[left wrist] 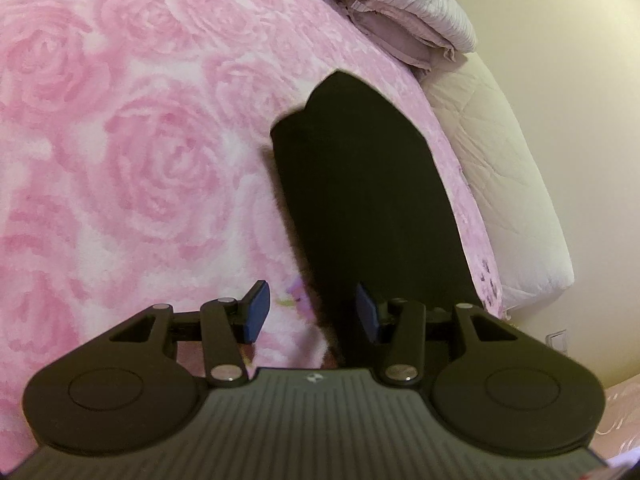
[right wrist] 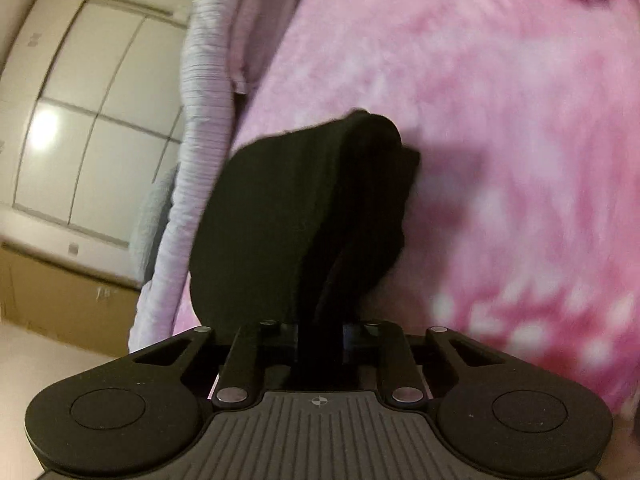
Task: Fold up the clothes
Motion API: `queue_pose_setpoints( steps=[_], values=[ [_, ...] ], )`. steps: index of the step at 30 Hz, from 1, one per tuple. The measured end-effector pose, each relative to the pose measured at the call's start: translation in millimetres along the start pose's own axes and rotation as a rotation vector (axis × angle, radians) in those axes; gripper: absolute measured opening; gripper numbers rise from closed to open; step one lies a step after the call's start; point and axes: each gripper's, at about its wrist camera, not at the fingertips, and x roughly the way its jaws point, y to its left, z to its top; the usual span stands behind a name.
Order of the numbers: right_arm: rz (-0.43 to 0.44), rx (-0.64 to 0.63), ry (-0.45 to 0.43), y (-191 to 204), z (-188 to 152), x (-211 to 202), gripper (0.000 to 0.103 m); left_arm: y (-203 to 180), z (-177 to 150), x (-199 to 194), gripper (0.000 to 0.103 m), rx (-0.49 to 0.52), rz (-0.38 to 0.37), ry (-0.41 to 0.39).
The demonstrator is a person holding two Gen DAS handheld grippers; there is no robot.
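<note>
Right wrist: black garment (right wrist: 304, 216) is clamped in the right tool (right wrist: 320, 336); left tool (left wrist: 312, 312) is held wide over the bed (left wrist: 120, 160).

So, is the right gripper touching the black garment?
Touching. The right wrist view shows the right gripper with jaws closed on the black garment.

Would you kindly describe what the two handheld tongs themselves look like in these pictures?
Both look alike. The left tongs have a dark grey ribbed body with a small round crosshair mark, black rounded wings with a circular disc on each side, black link bars with silver pivot pins, and blue pads. The right tongs match, pads mostly hidden. No cables or sleeves show.
</note>
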Motion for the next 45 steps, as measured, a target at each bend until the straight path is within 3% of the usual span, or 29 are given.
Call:
queue_pose_setpoints(
  steps=[4,6,8,10,12,15,18,21,24,26,27,28,30,33,36,40,41,43,45],
  values=[
    [-0.063,-0.069,-0.042,-6.4,47.1,-23.5,0.018,-8.7,4.9,5.9,0.042,-0.011,-0.044,0.008],
    [-0.068,-0.050,0.000,-19.2,73.1,-22.3,0.020,-11.9,3.8,13.4,0.043,-0.022,-0.054,0.016],
    [-0.069,-0.017,0.005,-27.8,81.3,-28.0,0.032,-12.9,-0.7,20.7,0.043,-0.045,-0.062,0.028],
    [-0.080,-0.006,-0.034,-29.3,76.4,-42.8,0.057,-11.4,-6.7,25.5,0.043,-0.079,-0.075,0.035],
    [-0.089,0.007,-0.076,-30.8,70.7,-58.1,0.067,-6.2,-11.9,26.8,0.043,-0.130,-0.086,0.030],
    [-0.042,0.124,-0.185,-39.4,32.9,-94.3,0.067,3.1,-15.7,27.6,0.043,-0.214,-0.098,0.015],
    [-0.013,0.253,-0.160,-45.6,-11.6,-104.3,0.067,5.6,-15.6,28.7,0.044,-0.269,-0.121,-0.021],
    [0.025,0.330,-0.124,-44.1,-36.6,-93.4,0.067,5.1,-15.0,33.2,0.046,-0.285,-0.131,-0.042],
    [0.007,0.394,-0.124,-44.8,-43.6,-70.5,0.067,4.3,-14.9,43.5,0.046,-0.283,-0.100,-0.037],
    [0.002,0.414,-0.144,-44.5,-43.6,-59.7,0.067,-2.2,-12.9,46.2,0.043,-0.234,-0.102,-0.042],
    [0.000,0.409,-0.162,-43.5,-41.4,-56.3,0.063,-6.1,-11.7,47.3,0.041,-0.205,-0.104,-0.044],
    [-0.015,0.360,-0.181,-37.9,-36.0,-53.7,0.034,-10.1,-10.4,48.4,0.035,-0.176,-0.105,-0.046],
    [-0.044,0.280,-0.198,-29.6,-23.6,-53.0,0.022,-18.0,-8.0,50.6,0.026,-0.119,-0.108,-0.050],
    [-0.073,0.229,-0.220,-28.7,-8.5,-62.1,0.020,-29.9,-14.8,52.8,0.026,-0.055,-0.143,-0.003],
    [-0.093,0.270,-0.231,-43.5,3.1,-60.5,0.020,-26.6,-26.4,52.2,0.030,-0.038,-0.128,0.016],
    [-0.106,0.201,-0.158,-43.1,14.8,-62.4,0.037,-11.6,-26.5,24.7,0.036,-0.018,-0.096,-0.041],
    [-0.120,0.147,-0.174,-39.1,13.8,-74.0,0.040,-10.1,-21.9,16.5,0.039,0.008,-0.092,-0.068],
    [-0.148,0.039,-0.209,-31.0,12.3,-96.9,0.059,-8.2,-10.5,5.6,0.043,0.039,-0.103,-0.119],
    [-0.157,-0.062,-0.276,-23.5,17.8,-107.5,0.073,-4.9,-0.9,8.7,0.048,0.005,-0.147,-0.113]
  ],
)
